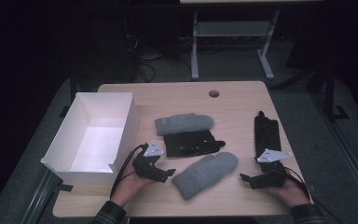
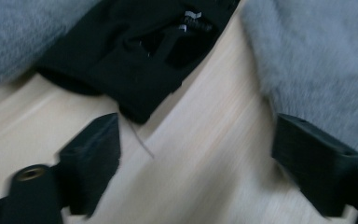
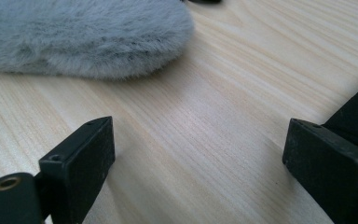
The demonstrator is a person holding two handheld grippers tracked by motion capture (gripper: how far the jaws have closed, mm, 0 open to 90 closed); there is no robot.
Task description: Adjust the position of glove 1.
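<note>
at the left of the wooden table (image 1: 242, 100) stands an open white box (image 1: 93, 135), nothing visible inside it. just right of the box's near corner the left gripper (image 1: 167, 173) lies in the person's left hand (image 1: 130, 184), its jaws spread wide with only bare wood between them; in the left gripper view one jaw sits right at the fluffy edge of the near grey mitten (image 2: 321, 60), and whether they touch cannot be told. that mitten (image 1: 206, 173) lies slanted on the table between the two grippers. beyond it a black glove (image 1: 191, 143) lies flat, and behind that a second grey mitten (image 1: 184, 123), touching or overlapping the glove's far edge. further right the right gripper (image 1: 246, 179) rests low over the table in the right hand (image 1: 291, 190), jaws spread and holding nothing, pointing toward the near mitten's tip. behind it another black glove (image 1: 266, 130) lies lengthwise near the table's right edge
</note>
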